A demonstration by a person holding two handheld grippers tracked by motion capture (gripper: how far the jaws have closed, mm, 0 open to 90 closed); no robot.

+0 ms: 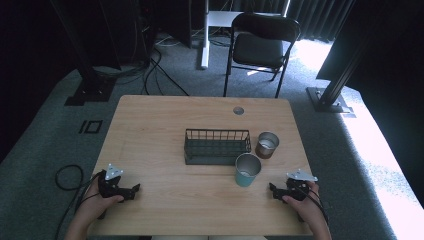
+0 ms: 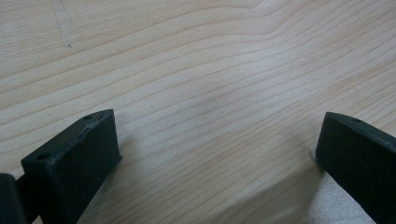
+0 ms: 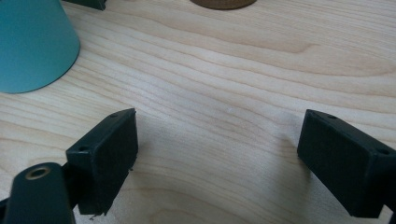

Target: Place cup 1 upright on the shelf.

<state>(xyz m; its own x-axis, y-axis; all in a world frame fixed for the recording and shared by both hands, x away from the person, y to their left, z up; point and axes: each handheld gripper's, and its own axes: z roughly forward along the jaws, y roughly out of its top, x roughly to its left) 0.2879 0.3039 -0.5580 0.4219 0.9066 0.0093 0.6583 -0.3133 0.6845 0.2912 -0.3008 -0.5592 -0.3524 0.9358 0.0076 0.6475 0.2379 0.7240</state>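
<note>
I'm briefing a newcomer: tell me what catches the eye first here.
A dark wire basket sits mid-table, with a teal cup at its front right corner and a brown cup to its right. Nearer the person, the left gripper and right gripper rest open on bare wood.

Dark wire basket (image 1: 217, 146) sitting mid-table, long side facing person. Brown cup (image 1: 267, 145) standing upright just beside basket's right end, open top showing. Teal cup (image 1: 247, 170) standing upright near basket's front right corner, mouth up.
</note>
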